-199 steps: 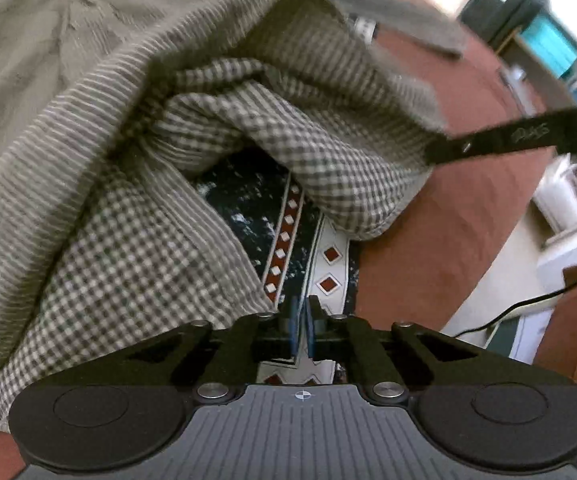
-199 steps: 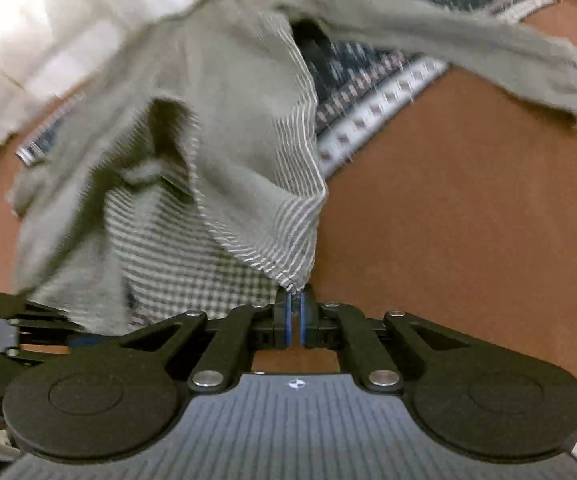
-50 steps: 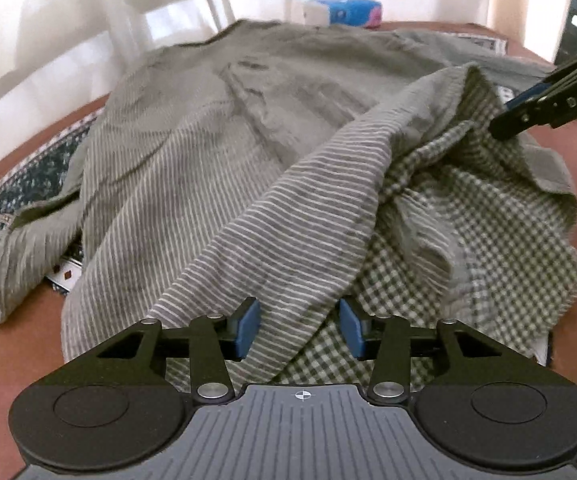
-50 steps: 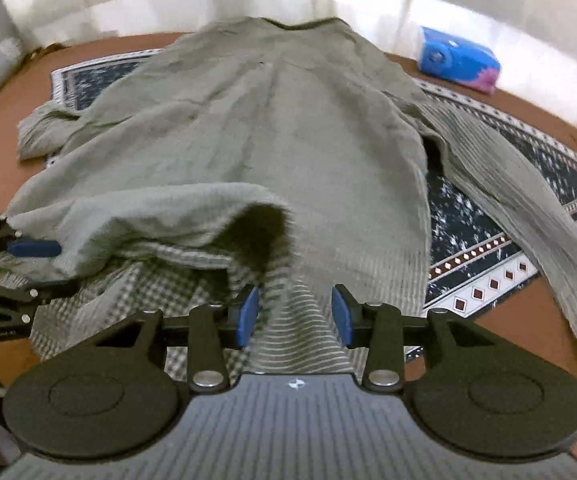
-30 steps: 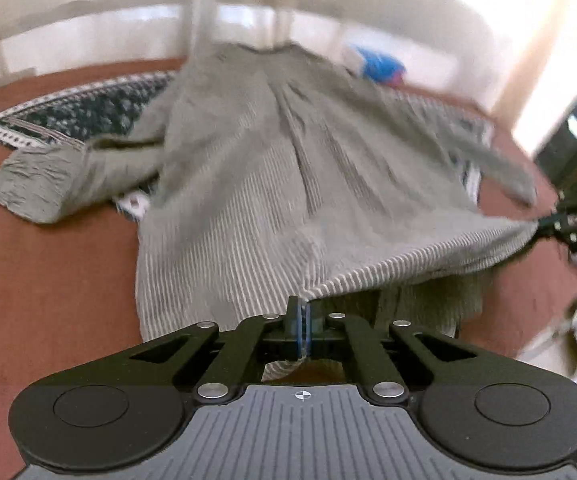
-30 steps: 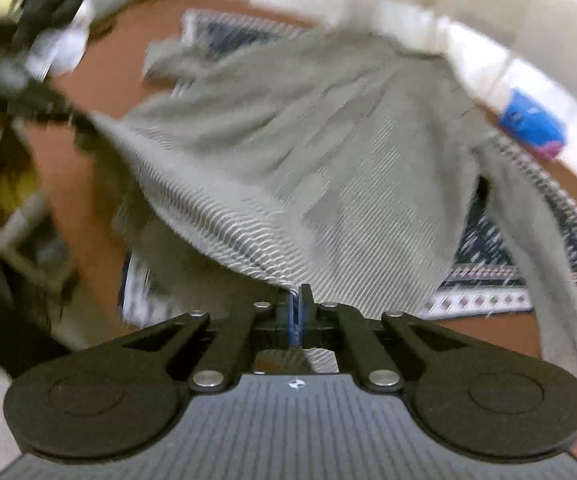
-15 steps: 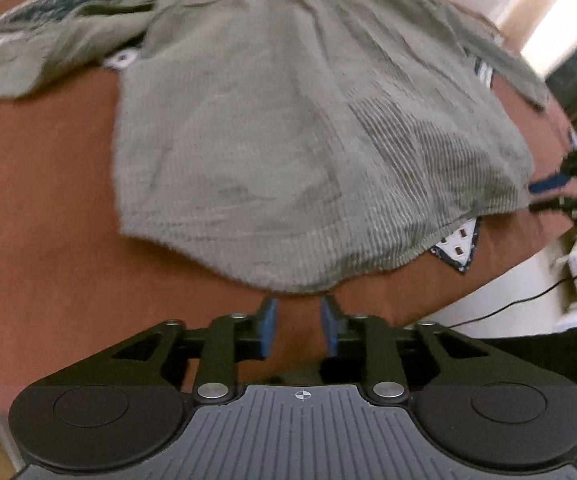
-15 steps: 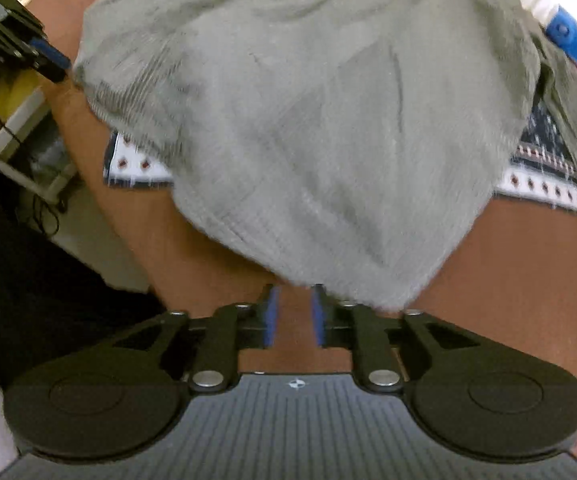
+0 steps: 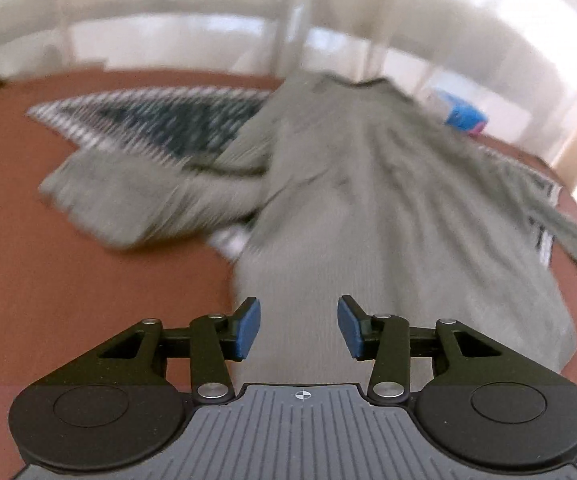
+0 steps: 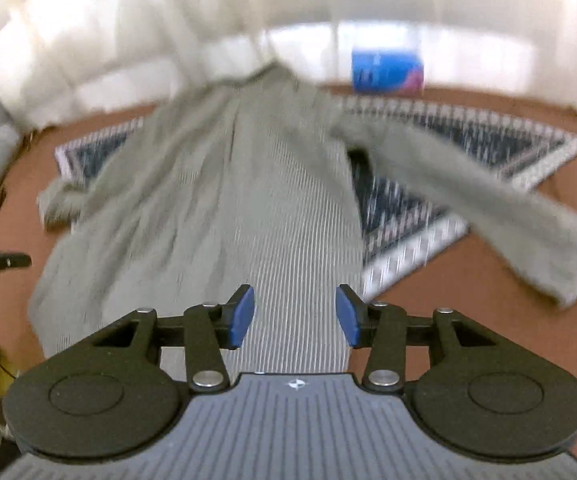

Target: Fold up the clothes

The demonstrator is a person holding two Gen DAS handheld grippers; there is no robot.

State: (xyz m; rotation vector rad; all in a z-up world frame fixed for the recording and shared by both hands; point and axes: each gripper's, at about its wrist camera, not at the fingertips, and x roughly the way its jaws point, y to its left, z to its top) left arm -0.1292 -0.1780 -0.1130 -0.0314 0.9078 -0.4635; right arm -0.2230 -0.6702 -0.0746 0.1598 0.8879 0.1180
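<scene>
- Shirt (image 9: 368, 216) lies spread flat on the bench (image 9: 68, 280), its hem under and between both pairs of fingers.
- Left gripper (image 9: 299, 328) and right gripper (image 10: 295, 315) hover wide apart, holding nothing.
- Folding seems barely begun; next probably a sleeve (image 10: 488, 200), beyond the right fingers.

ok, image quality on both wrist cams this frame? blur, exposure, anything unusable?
Left wrist view: motion blur smears the shirt and patterned mat; the left gripper itself is sharp; window backlight is blown out. Right wrist view: same smear on the shirt, though its stripes still read near the right gripper; the blue box is soft, with overexposed curtains behind. Both show fisheye bowing.
</scene>
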